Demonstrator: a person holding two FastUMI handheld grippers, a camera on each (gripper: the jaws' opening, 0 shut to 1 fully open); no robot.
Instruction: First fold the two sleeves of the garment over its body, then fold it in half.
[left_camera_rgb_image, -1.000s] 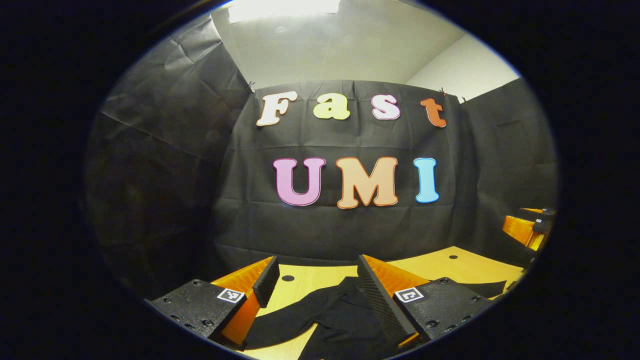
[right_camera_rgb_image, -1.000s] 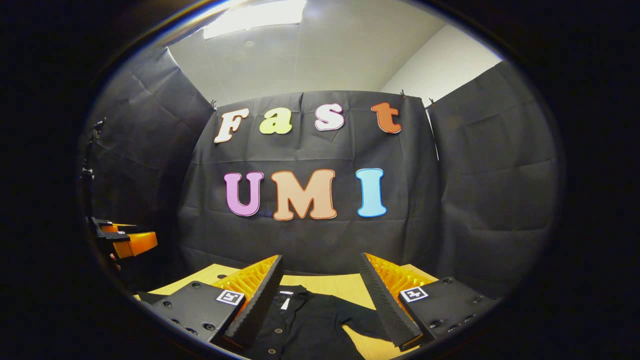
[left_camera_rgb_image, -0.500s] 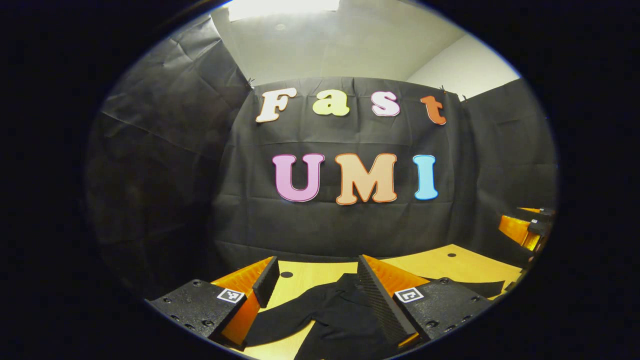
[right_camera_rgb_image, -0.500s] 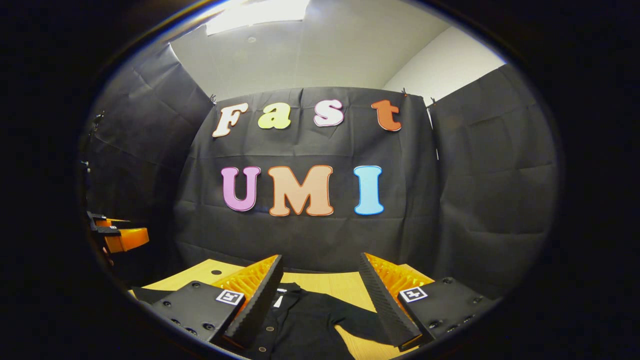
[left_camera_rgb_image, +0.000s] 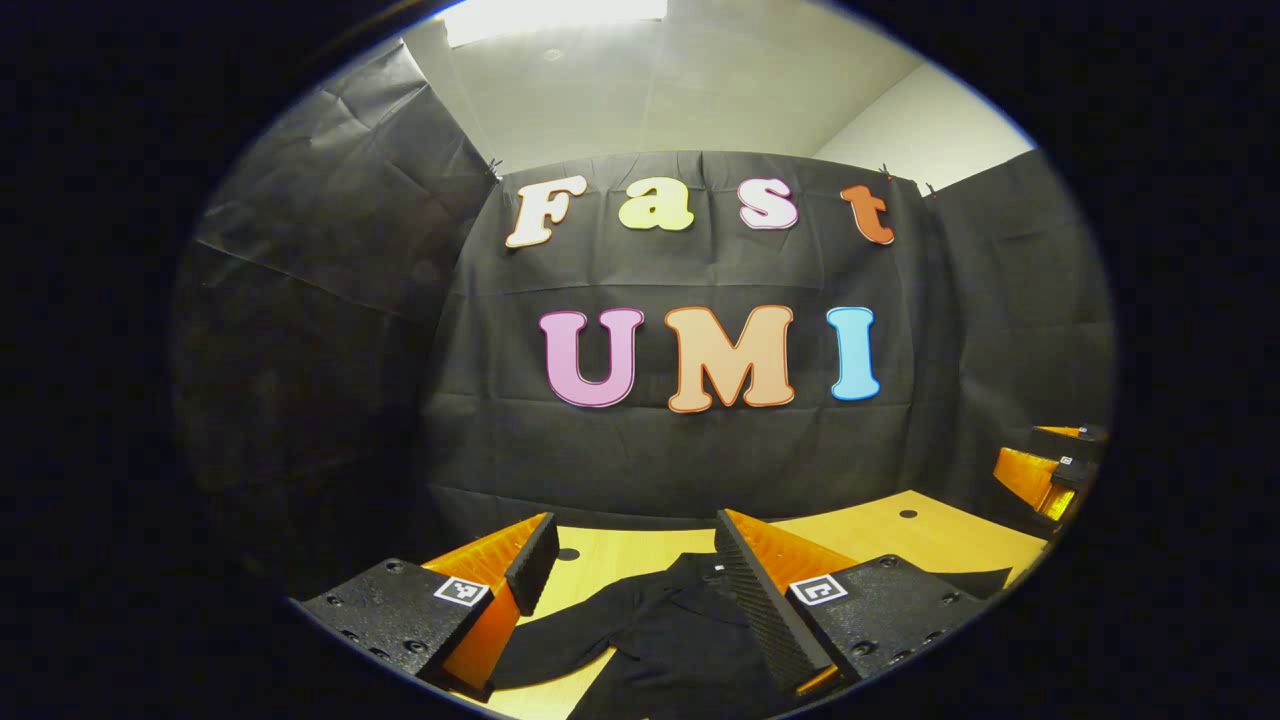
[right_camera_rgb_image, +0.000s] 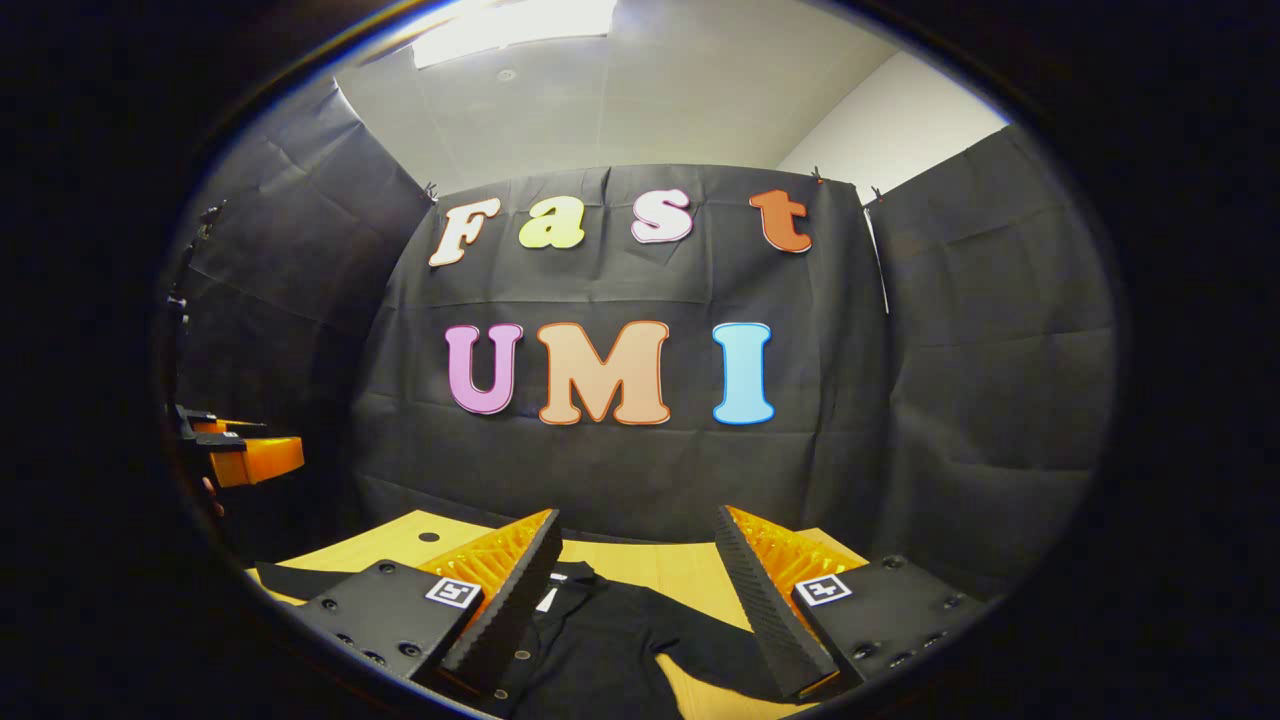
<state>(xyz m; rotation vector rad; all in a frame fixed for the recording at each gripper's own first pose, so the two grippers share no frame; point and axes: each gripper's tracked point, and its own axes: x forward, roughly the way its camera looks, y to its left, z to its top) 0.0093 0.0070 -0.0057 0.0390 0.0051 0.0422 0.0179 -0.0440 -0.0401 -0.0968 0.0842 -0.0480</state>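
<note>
Grippers had barely shifted over the last second: the left gripper and the right gripper both hung above the wooden tabletop, jaws wide apart, gripping nothing. The black buttoned shirt lay flat across the tabletop's near edge, its sleeves spread out to the sides. I judged the first sleeve fold not yet begun. Square marker tags sat on the fingers; a white neck label was too small to read.

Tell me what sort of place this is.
Most likely a small recording booth set up indoors: black cloth walls hang on three sides, a wooden table carries a black garment, and a plain ceiling with a light panel shows above.
</note>
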